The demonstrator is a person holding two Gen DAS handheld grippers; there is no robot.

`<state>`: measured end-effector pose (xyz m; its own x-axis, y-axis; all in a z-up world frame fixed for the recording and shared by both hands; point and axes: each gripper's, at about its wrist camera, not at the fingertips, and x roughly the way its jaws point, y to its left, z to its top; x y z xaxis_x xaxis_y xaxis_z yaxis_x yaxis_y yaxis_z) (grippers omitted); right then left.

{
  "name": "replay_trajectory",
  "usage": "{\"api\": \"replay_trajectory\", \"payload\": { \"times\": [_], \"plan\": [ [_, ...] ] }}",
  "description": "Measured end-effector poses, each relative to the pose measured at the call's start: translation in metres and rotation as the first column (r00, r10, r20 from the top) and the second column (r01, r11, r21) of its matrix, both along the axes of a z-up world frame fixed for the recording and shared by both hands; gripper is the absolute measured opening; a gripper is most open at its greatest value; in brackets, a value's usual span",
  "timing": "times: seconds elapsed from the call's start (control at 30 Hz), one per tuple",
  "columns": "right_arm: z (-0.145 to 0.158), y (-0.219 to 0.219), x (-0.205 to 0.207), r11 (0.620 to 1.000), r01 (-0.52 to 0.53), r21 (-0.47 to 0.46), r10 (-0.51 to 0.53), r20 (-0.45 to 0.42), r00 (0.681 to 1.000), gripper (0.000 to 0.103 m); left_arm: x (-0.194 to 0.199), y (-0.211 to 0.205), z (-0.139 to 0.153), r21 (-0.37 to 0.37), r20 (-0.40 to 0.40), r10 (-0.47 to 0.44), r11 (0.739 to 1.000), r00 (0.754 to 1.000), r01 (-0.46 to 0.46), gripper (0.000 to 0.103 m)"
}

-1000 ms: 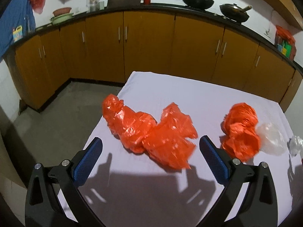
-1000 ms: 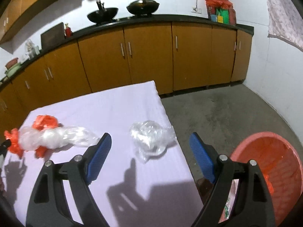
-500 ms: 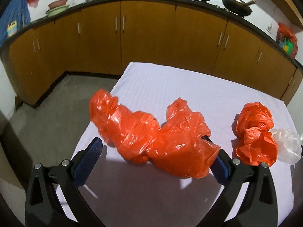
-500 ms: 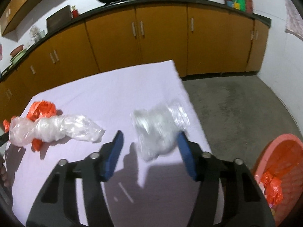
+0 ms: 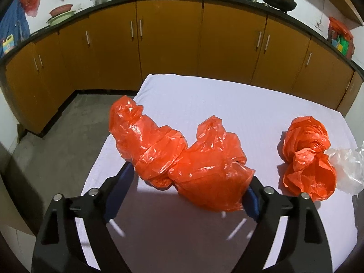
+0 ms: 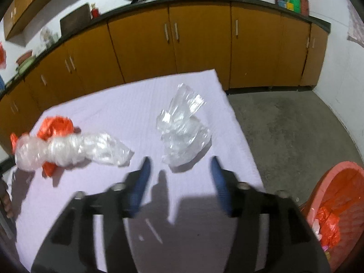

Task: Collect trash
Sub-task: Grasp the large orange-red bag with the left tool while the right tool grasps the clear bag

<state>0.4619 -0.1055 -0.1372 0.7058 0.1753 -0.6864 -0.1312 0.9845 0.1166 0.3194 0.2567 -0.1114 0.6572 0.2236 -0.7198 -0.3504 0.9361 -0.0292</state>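
left gripper, left wrist view: jaws have just been closing and stand wide, with the long crumpled orange bag lying across the gap at frame centre. the bag covers both blue pad tips. whether the pads press the plastic cannot be told; the bundle looks bracketed rather than pinched, and its far end hangs past the left edge of the white-covered table. judgement: the jaws straddle the thickest part so that one closure gathers the whole loose bundle. a second orange bag sits at right of frame, well apart, touching a clear bag at the right edge.

right gripper, right wrist view: frame is blurred. jaws have just been opening and stand parted, nothing between the pads. the crumpled clear wrapper lies on the table just beyond the tips, centre of frame, untouched as far as the blur allows. a long clear bag over orange plastic lies at left. the red basket stands on the floor at lower right, already holding orange scraps. judgement: it is placed beside the table so that collected trash drops in with a short swing.
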Motion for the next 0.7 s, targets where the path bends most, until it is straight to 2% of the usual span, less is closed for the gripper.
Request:
{"api": "replay_trajectory", "payload": {
  "times": [0.13, 0.37, 0.43, 0.5, 0.53, 0.57, 0.7],
  "plan": [
    [0.006, -0.007, 0.006, 0.998, 0.042, 0.043, -0.043, 0.017, 0.999, 0.076, 0.002, 0.003, 0.002, 0.001, 0.012, 0.010, 1.000, 1.000, -0.010, 0.093],
    [0.004, 0.001, 0.028, 0.998, 0.050, 0.037, -0.051, 0.028, 0.998, 0.076, 0.009, 0.000, 0.005, 0.008, 0.019, 0.002, 1.000, 1.000, -0.002, 0.095],
    [0.002, 0.007, 0.032, 0.999, 0.034, 0.020, -0.035, 0.024, 0.999, 0.064, 0.013, -0.004, 0.005, 0.038, 0.016, -0.006, 0.999, 1.000, 0.005, 0.095],
    [-0.002, 0.013, 0.037, 1.000, 0.004, -0.003, -0.004, 0.000, 1.000, 0.040, 0.014, -0.009, 0.004, 0.058, 0.014, -0.022, 0.998, 1.000, 0.021, 0.086],
    [-0.005, 0.016, 0.040, 1.000, -0.012, -0.014, 0.012, -0.015, 1.000, 0.035, 0.017, -0.012, 0.003, 0.063, 0.008, -0.037, 0.997, 0.999, 0.037, 0.077],
    [-0.006, 0.017, 0.041, 1.000, -0.019, -0.018, 0.019, -0.023, 1.000, 0.029, 0.017, -0.014, 0.003, 0.065, 0.007, -0.045, 0.997, 0.999, 0.044, 0.073],
    [-0.005, 0.017, 0.036, 1.000, -0.028, -0.011, 0.028, -0.010, 1.000, 0.023, 0.016, -0.020, 0.004, 0.083, 0.020, -0.082, 0.993, 0.996, 0.080, 0.054]
  ]
}}
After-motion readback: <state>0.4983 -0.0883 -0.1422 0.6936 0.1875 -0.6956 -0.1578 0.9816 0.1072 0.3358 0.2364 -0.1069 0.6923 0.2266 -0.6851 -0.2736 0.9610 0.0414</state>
